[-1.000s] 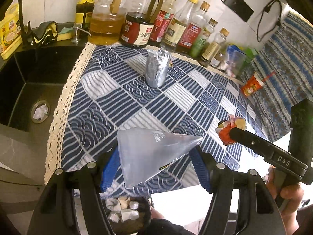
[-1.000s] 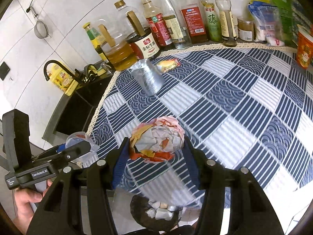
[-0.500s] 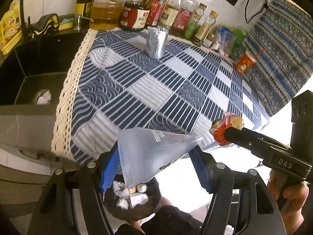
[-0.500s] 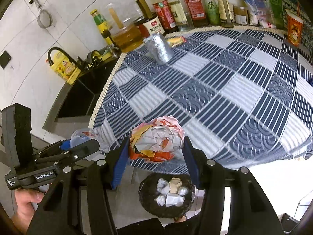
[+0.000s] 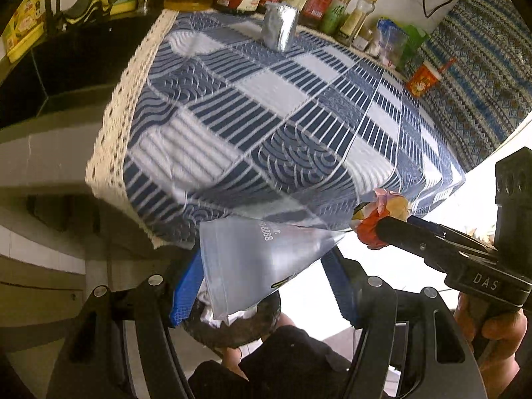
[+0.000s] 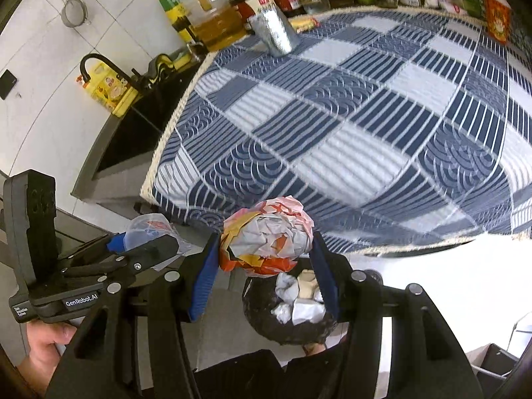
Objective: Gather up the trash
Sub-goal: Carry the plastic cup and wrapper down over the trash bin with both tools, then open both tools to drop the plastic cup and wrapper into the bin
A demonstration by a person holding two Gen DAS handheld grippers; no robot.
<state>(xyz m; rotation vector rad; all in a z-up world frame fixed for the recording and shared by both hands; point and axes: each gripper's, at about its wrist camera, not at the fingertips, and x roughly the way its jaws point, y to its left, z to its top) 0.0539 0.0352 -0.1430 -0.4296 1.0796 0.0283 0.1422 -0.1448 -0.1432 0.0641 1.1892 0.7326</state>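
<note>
Below the front edge of the tablecloth (image 6: pixel 349 126), a dark bin (image 6: pixel 289 319) already holding several crumpled papers is seen. On the cloth, a silver foil pouch (image 6: pixel 274 31) and a yellow wrapper (image 6: pixel 304 22) are left to be gathered. A clear plastic bag (image 5: pixel 259 259) is clamped in the left gripper (image 5: pixel 266 282), and a crumpled paper ball (image 6: pixel 267 236) is pinched by the right gripper (image 6: pixel 266 266), both above the bin; neither is dropped yet.
</note>
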